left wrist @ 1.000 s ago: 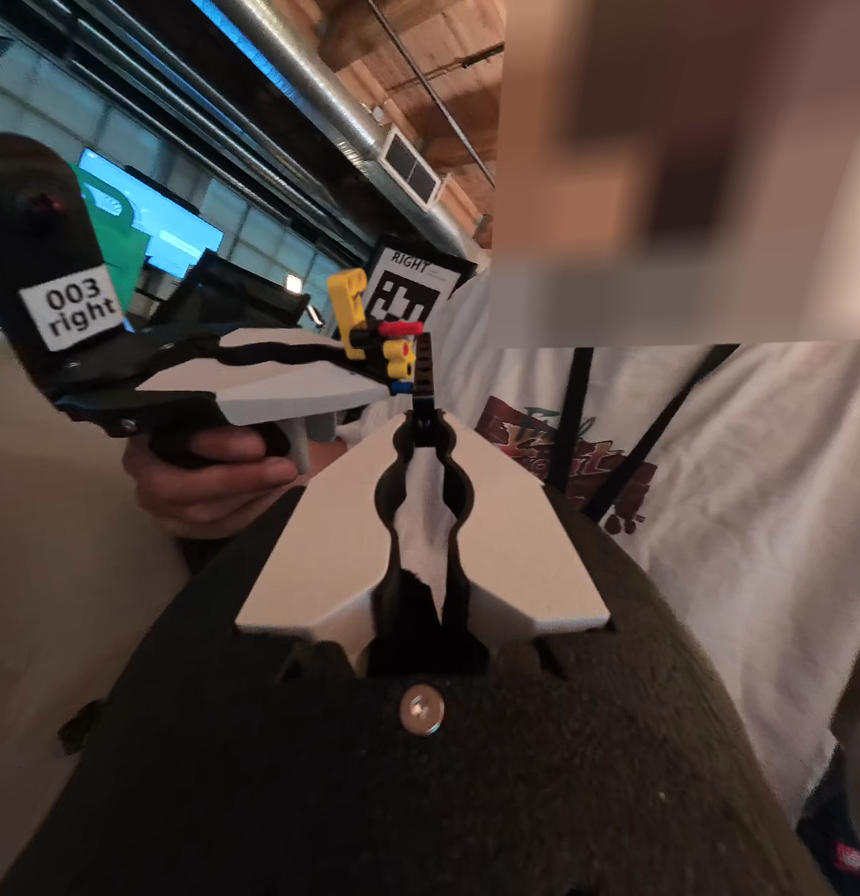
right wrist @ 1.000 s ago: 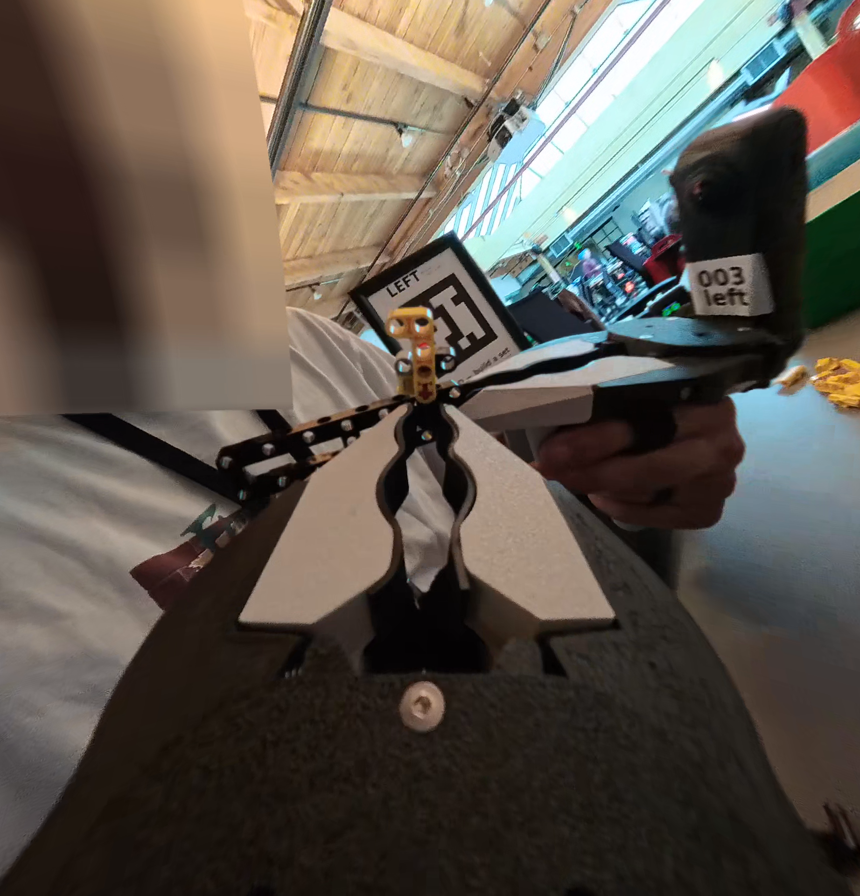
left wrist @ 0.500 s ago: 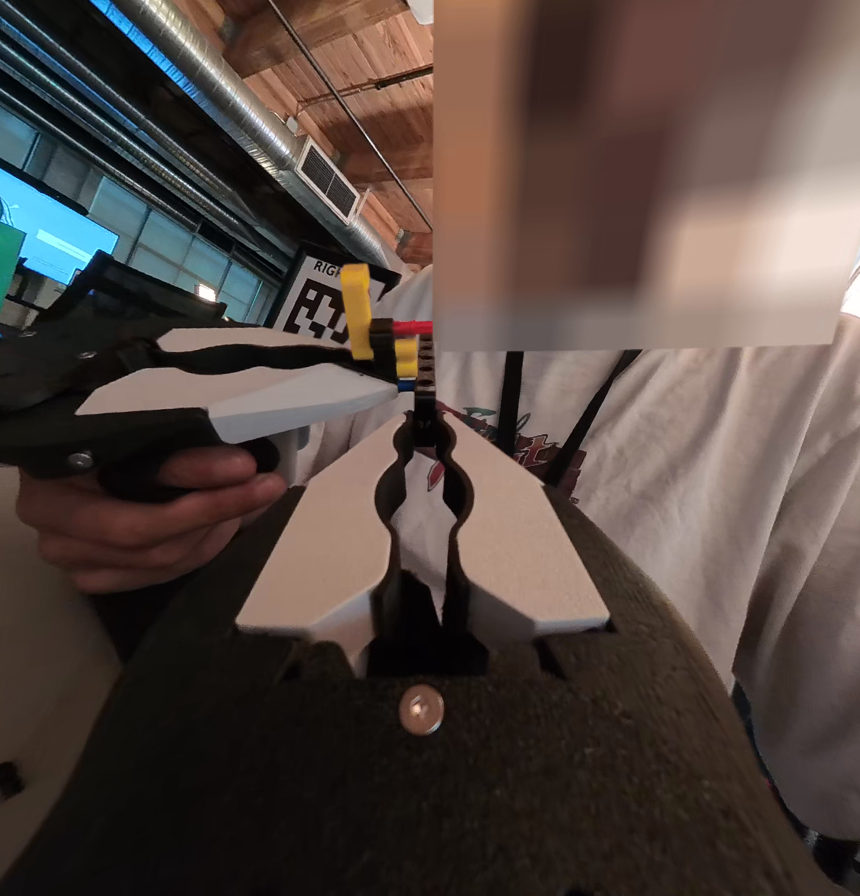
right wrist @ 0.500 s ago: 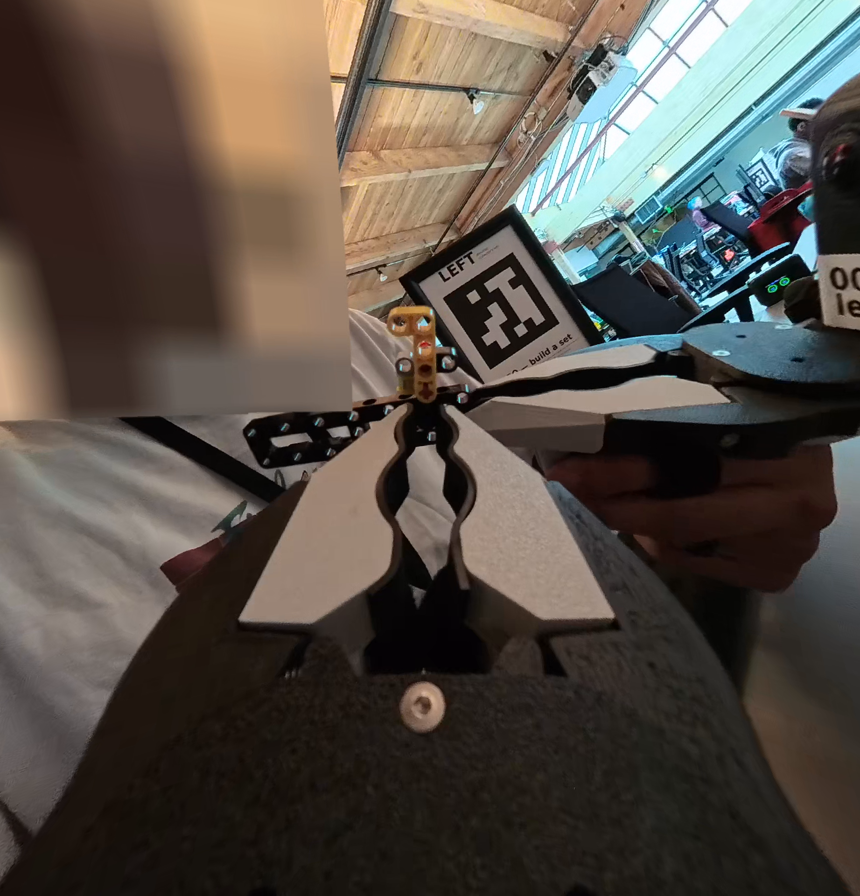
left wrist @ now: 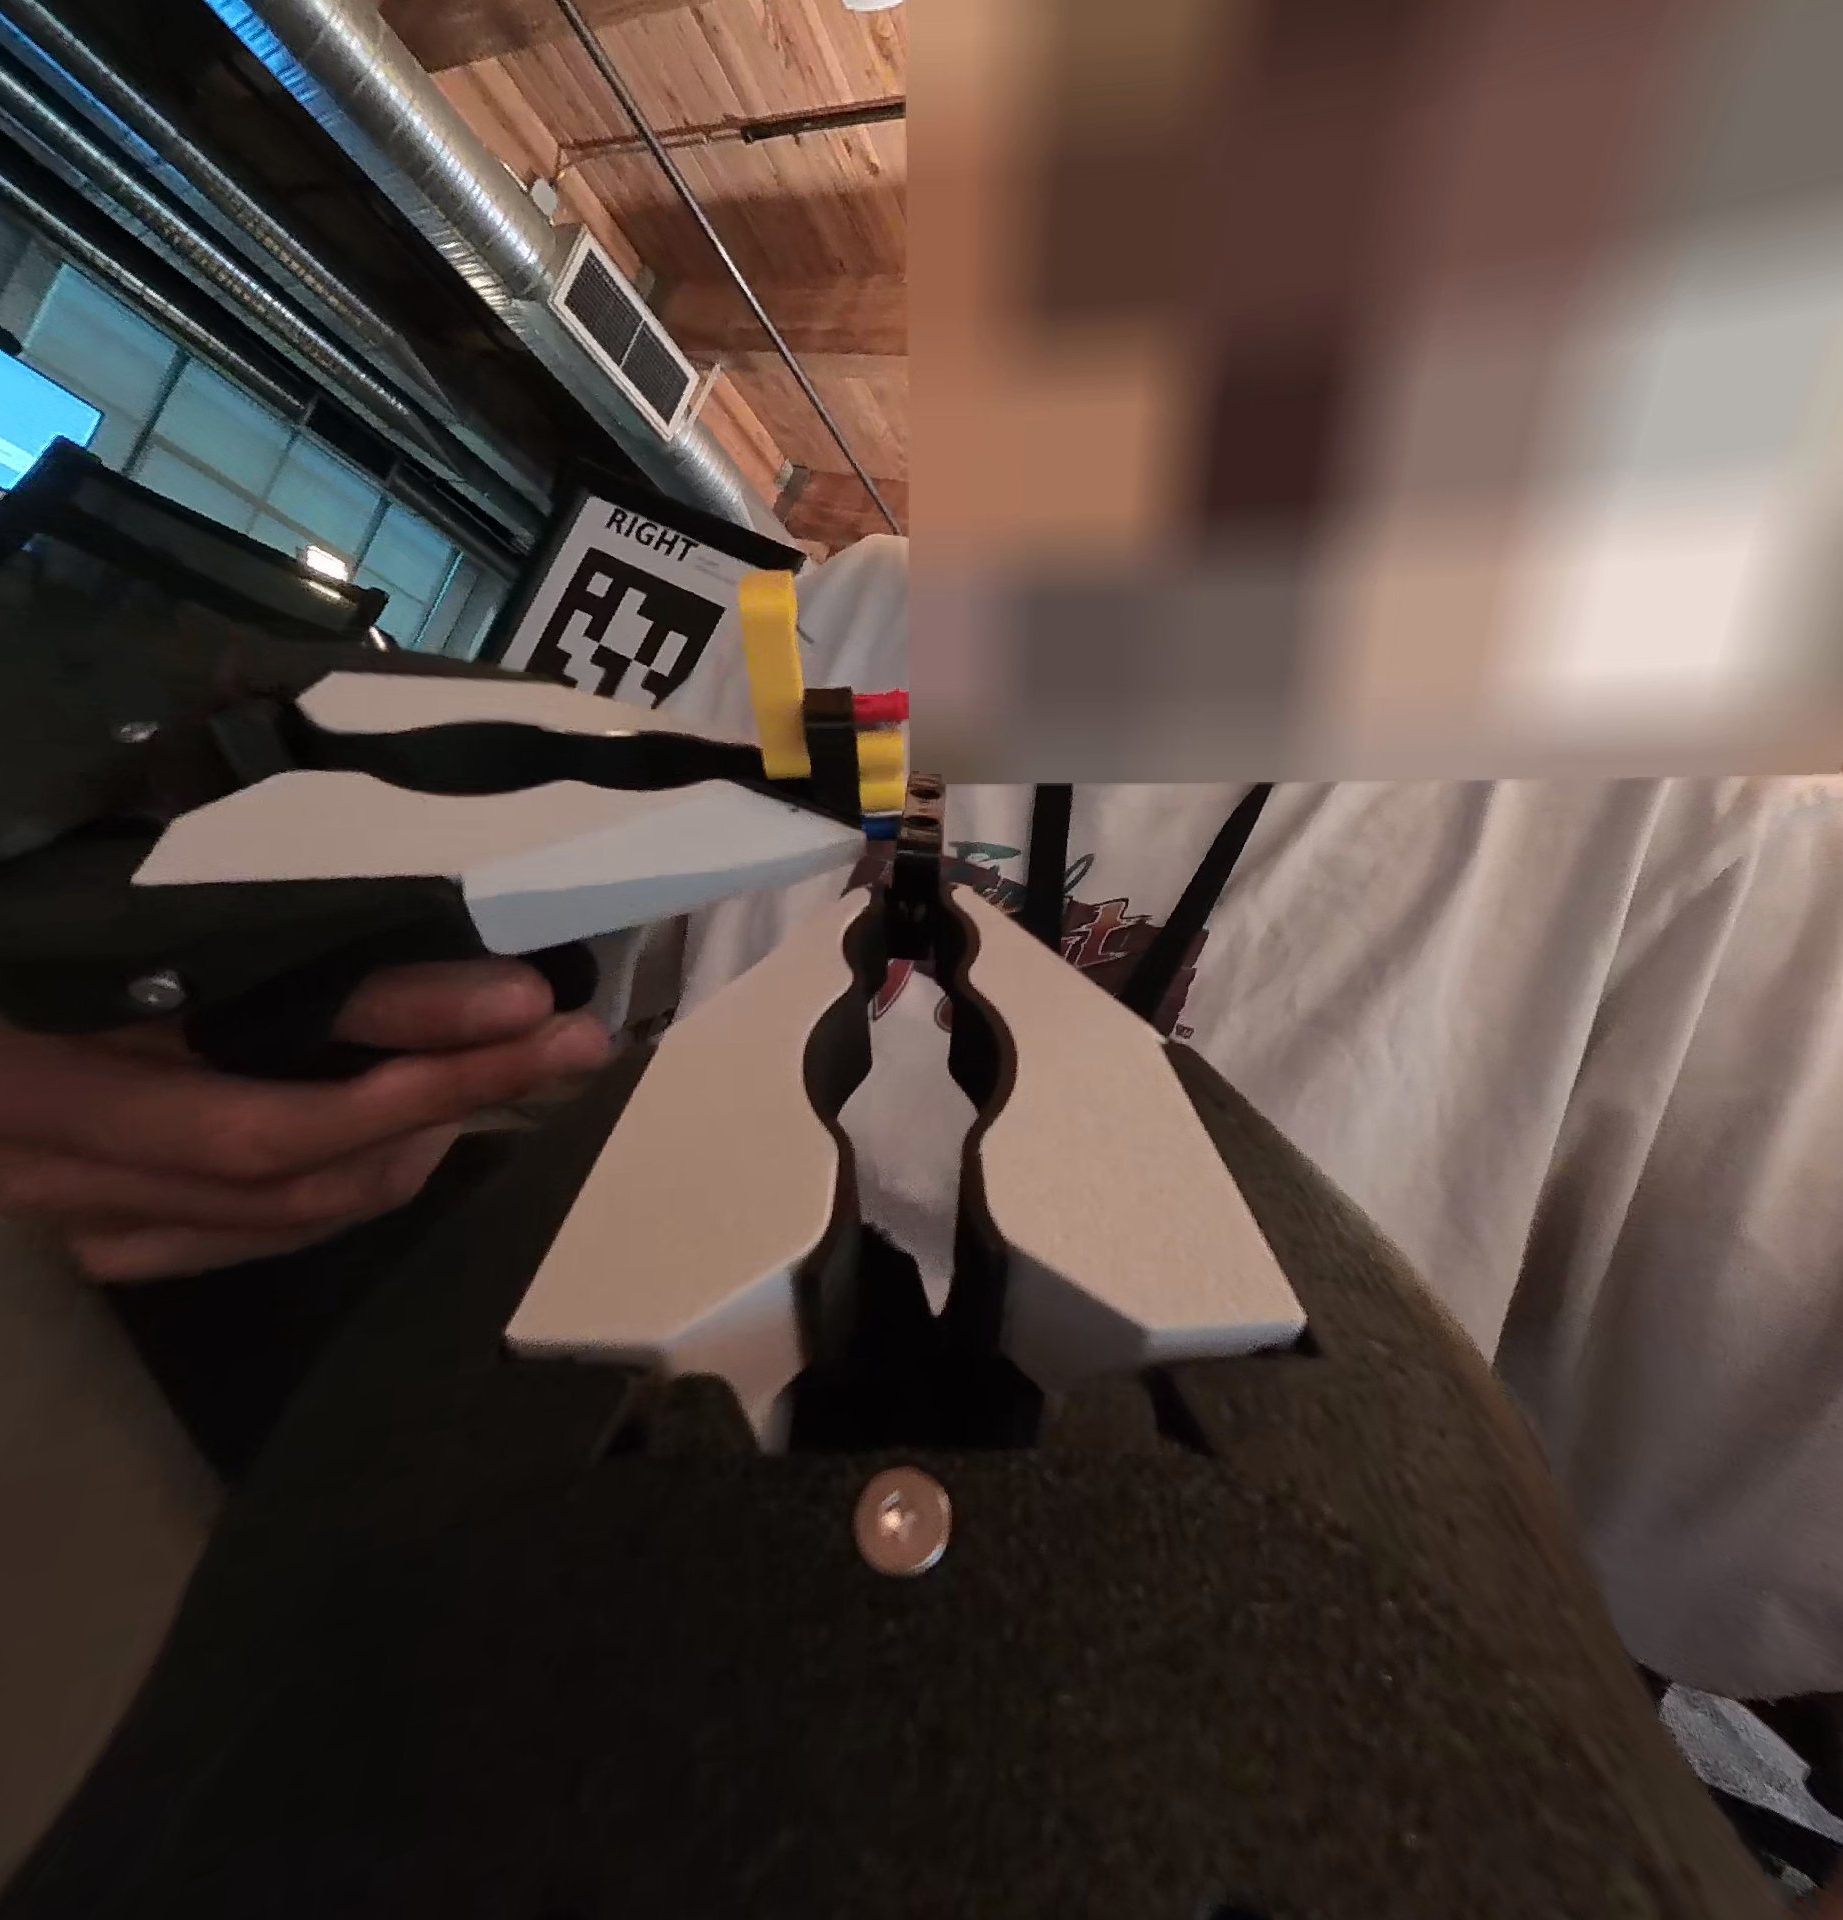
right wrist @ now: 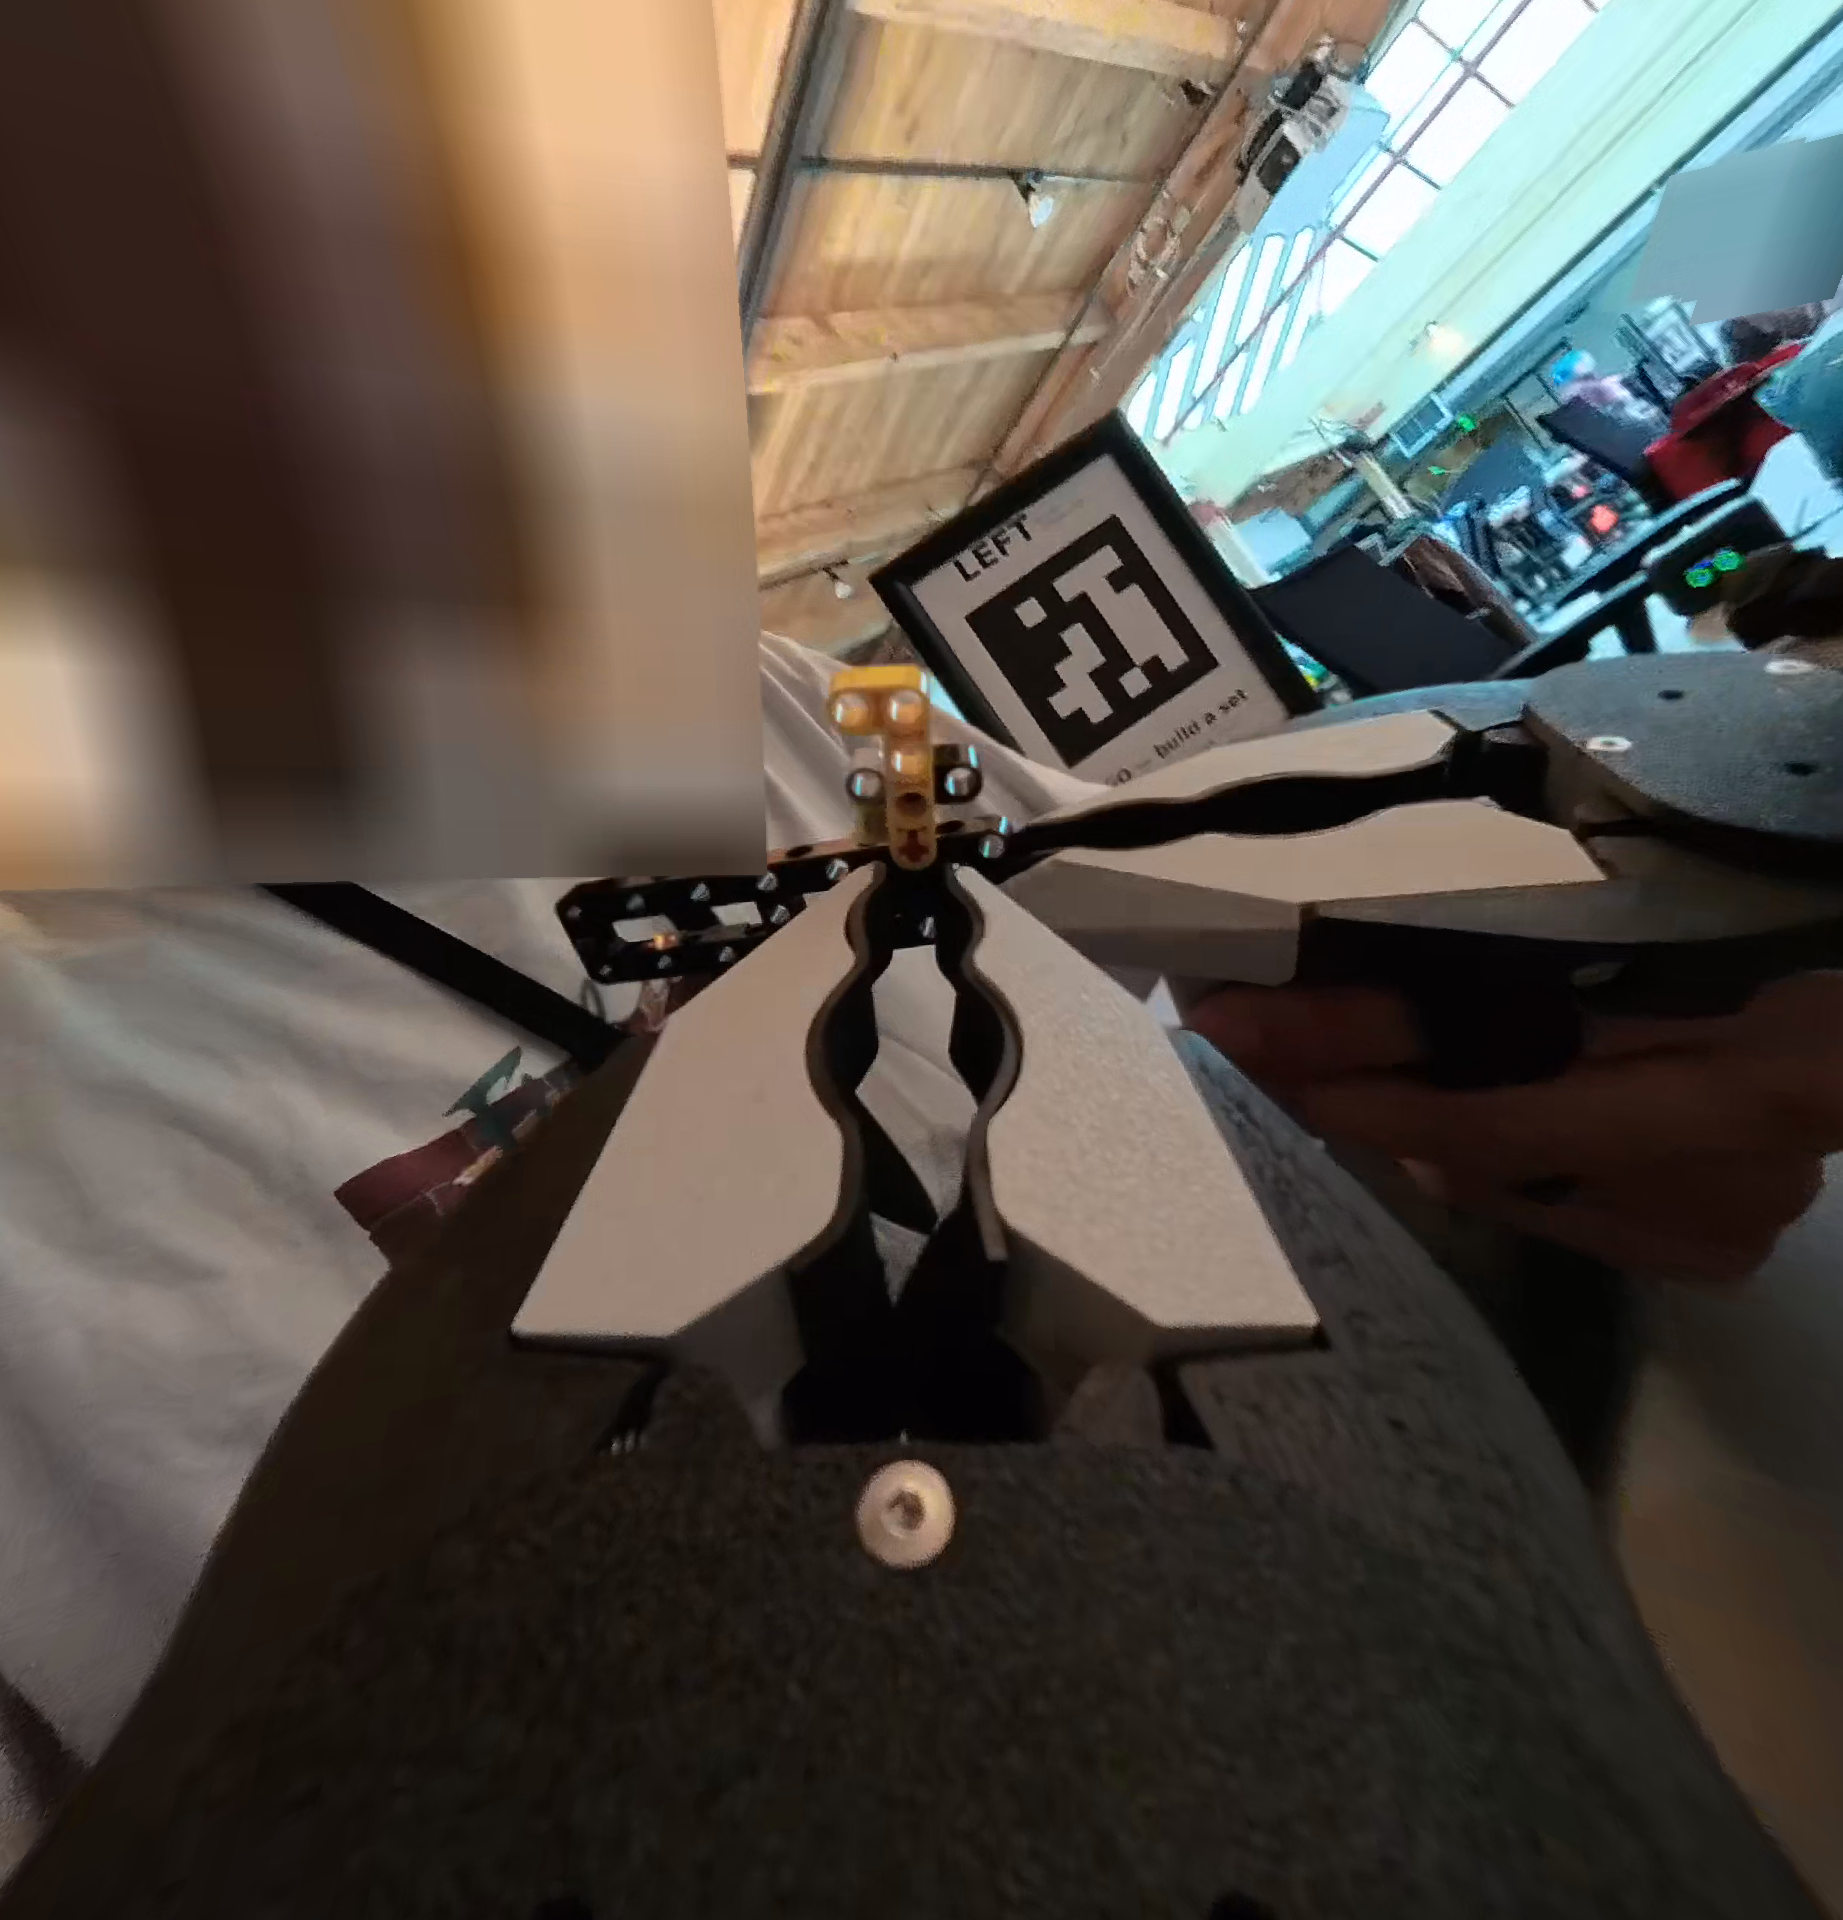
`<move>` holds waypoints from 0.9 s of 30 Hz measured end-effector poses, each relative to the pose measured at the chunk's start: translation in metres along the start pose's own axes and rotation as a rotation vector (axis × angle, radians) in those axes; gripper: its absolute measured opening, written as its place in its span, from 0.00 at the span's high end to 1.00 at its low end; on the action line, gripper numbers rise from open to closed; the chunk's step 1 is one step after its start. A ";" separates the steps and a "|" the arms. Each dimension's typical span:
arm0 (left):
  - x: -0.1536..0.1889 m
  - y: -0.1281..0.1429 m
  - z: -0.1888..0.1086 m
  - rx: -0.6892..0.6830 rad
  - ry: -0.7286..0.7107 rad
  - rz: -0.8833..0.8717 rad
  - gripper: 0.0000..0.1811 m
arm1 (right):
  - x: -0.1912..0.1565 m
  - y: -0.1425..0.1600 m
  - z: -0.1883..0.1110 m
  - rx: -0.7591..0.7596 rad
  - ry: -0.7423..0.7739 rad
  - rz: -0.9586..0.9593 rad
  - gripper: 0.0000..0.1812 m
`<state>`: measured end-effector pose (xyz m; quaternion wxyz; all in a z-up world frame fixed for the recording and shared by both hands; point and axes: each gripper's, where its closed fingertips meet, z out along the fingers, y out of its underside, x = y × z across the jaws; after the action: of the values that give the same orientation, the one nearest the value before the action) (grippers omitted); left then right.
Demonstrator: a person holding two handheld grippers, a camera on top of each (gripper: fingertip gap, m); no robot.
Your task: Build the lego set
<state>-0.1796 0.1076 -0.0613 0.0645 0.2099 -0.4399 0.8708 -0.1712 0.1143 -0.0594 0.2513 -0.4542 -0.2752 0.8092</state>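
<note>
The left gripper was closed on the end of a black lego beam, a flat frame with round holes, which was held in the air in front of the person's white shirt. The right gripper was also closed, pinching the black base of a small yellow lego assembly that stood upright just above the beam and touched it near the beam's gripped end. A hand held the right gripper's black handle, well to the side of the beam.
</note>
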 end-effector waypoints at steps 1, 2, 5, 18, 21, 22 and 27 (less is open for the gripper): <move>0.001 0.001 0.001 0.000 0.014 -0.010 0.96 | -0.001 0.001 0.001 -0.001 -0.008 -0.007 0.96; 0.002 0.004 0.003 -0.005 0.026 -0.021 0.96 | -0.002 0.004 0.003 -0.022 -0.002 -0.041 0.96; 0.002 0.002 0.002 0.007 0.036 -0.027 0.96 | -0.002 0.003 0.004 -0.066 0.082 -0.208 0.96; -0.014 0.011 -0.006 -0.014 -0.023 -0.089 0.96 | 0.005 0.011 -0.012 -0.103 0.188 -0.128 0.96; -0.014 0.011 -0.005 -0.018 -0.020 -0.085 0.96 | 0.004 0.011 -0.011 -0.024 0.133 -0.006 0.96; -0.014 0.011 -0.005 -0.013 -0.021 -0.088 0.96 | 0.004 0.011 -0.012 0.006 0.111 0.025 0.96; -0.014 0.008 -0.007 0.010 -0.007 -0.104 0.96 | 0.005 0.009 -0.012 -0.013 0.215 -0.260 0.96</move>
<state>-0.1713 0.1096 -0.0770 0.1070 0.2356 -0.4244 0.8677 -0.1646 0.1137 -0.0740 0.3788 -0.5004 -0.3082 0.7149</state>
